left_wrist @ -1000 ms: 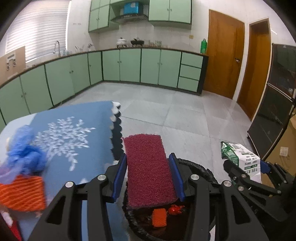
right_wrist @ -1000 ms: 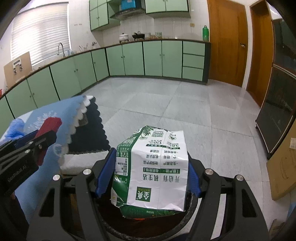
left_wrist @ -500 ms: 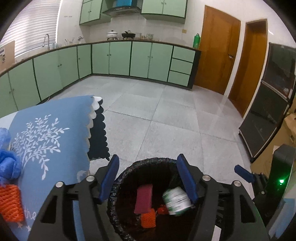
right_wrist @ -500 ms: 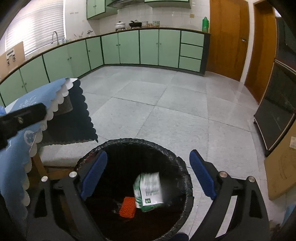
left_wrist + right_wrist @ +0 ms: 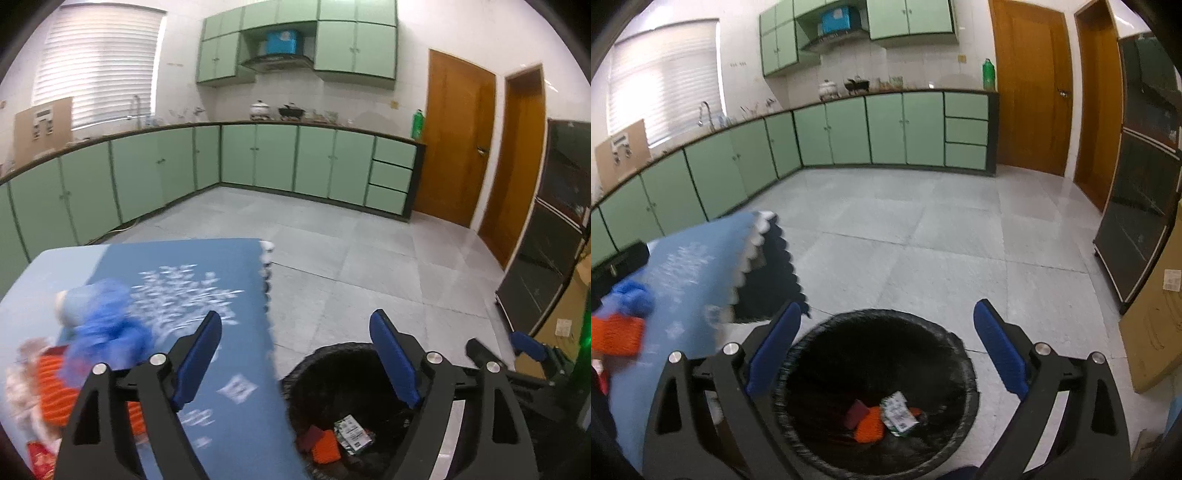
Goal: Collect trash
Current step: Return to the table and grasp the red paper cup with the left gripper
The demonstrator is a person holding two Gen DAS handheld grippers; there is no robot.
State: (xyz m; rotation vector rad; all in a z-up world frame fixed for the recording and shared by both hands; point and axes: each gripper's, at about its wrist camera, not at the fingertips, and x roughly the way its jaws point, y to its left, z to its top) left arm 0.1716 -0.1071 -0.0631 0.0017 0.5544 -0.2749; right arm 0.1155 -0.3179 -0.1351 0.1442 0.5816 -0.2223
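Observation:
A black-lined trash bin [image 5: 967,369] stands on the floor by the table. At its bottom lie a dark red sponge [image 5: 856,410], an orange net piece [image 5: 870,428] and a green-and-white packet [image 5: 897,410]. My right gripper [image 5: 886,347] hovers over the bin, its jaws opening with nothing between them. My left gripper [image 5: 297,354] hangs above the table edge and the bin [image 5: 332,349], its jaws also opening and empty. On the blue tablecloth [image 5: 207,266] sit a blue mesh ball [image 5: 107,332] and an orange net item [image 5: 48,384].
Green base cabinets [image 5: 258,158] line the far walls. Wooden doors [image 5: 454,140] stand at the back right. A dark glass cabinet [image 5: 1141,221] and a cardboard box [image 5: 1156,325] stand on the right. Grey floor tiles [image 5: 923,240] stretch beyond the bin.
Both grippers opened. The red sponge and the packet dropped out of them into the bin. Both hands rose, and the left view swung left over the table.

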